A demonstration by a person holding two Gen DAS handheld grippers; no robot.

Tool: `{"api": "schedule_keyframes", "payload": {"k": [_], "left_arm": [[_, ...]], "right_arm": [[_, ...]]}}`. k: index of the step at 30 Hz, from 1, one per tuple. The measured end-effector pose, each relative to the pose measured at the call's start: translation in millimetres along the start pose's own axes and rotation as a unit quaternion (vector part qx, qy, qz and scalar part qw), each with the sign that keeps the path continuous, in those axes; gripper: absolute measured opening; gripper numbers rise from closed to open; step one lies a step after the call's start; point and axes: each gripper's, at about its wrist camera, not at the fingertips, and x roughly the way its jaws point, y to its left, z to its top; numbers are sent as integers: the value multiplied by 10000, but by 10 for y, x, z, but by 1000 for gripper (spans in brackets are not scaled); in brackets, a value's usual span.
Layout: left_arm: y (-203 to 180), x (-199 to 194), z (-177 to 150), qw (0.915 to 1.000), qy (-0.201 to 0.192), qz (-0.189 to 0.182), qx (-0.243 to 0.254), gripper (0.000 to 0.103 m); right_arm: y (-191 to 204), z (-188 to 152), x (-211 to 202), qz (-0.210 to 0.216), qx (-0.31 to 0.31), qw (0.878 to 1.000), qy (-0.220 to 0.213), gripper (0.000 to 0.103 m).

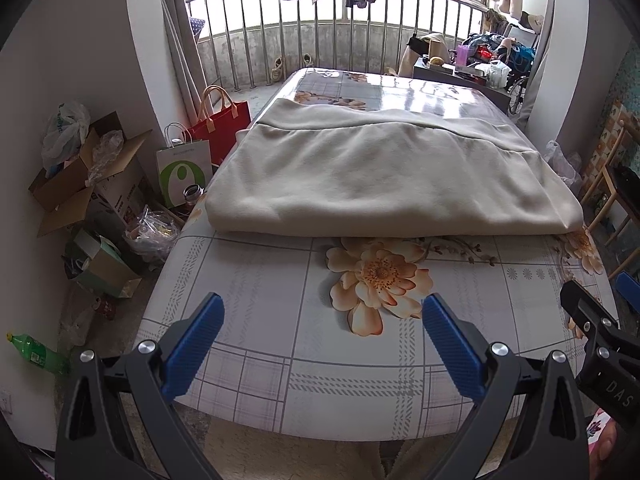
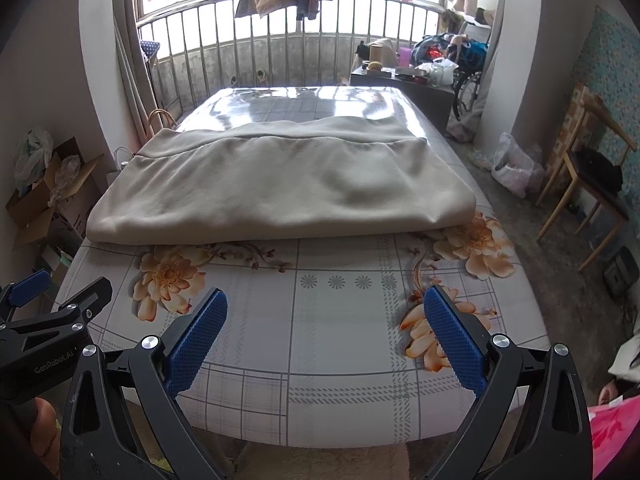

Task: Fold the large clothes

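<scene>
**Folded beige garment on the floral counter, both claws wide and empty**

The beige garment (image 1: 384,176) lies folded in a thick, broad rectangle across the middle of the counter (image 1: 280,344), which wears a glossy floral, plaid-lined cover. A lower layer shows as a band along the garment's far edge. Its near folded edge runs side to side, just past a large printed orange flower.

The left claw (image 1: 322,344) hangs over the near edge of the counter, its blue pads (image 1: 192,352) spread wide with nothing between them, well apart from the garment. The right claw (image 2: 326,340) sits the same way, wide and empty, over the near part of the cover.

Only the left wrist view shows the clutter on the floor at 9 o'clock: a red tote bag (image 1: 222,128), a white paper bag with a green mark (image 1: 184,172), open cardboard boxes (image 1: 80,172) and a green plastic bottle (image 1: 38,354) at 8 o'clock. It also catches the right claw's black frame at 4 o'clock.

Only the right wrist view shows the wooden chair (image 2: 592,184) at 3 o'clock, a pale plastic bag (image 2: 514,164) on the floor beside the counter, and the left claw's frame at 8 o'clock with part of a thumb (image 2: 42,428) beneath it.

Both views show the barred window (image 2: 280,40) at 12 o'clock with clothes hanging above.
</scene>
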Motion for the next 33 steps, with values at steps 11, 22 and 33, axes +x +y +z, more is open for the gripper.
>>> {"api": "schedule_keyframes", "payload": {"k": [11, 22, 33], "left_arm": [[-45, -28, 25, 10000, -24, -67, 31, 97], [-49, -34, 28, 10000, -22, -75, 24, 97], [-40, -36, 29, 10000, -28, -81, 8, 97]], "right_arm": [[1, 9, 5, -1, -3, 10000, 22, 95], [-11, 9, 2, 1, -6, 10000, 28, 95], [-21, 8, -4, -8, -1, 10000, 27, 95]]}}
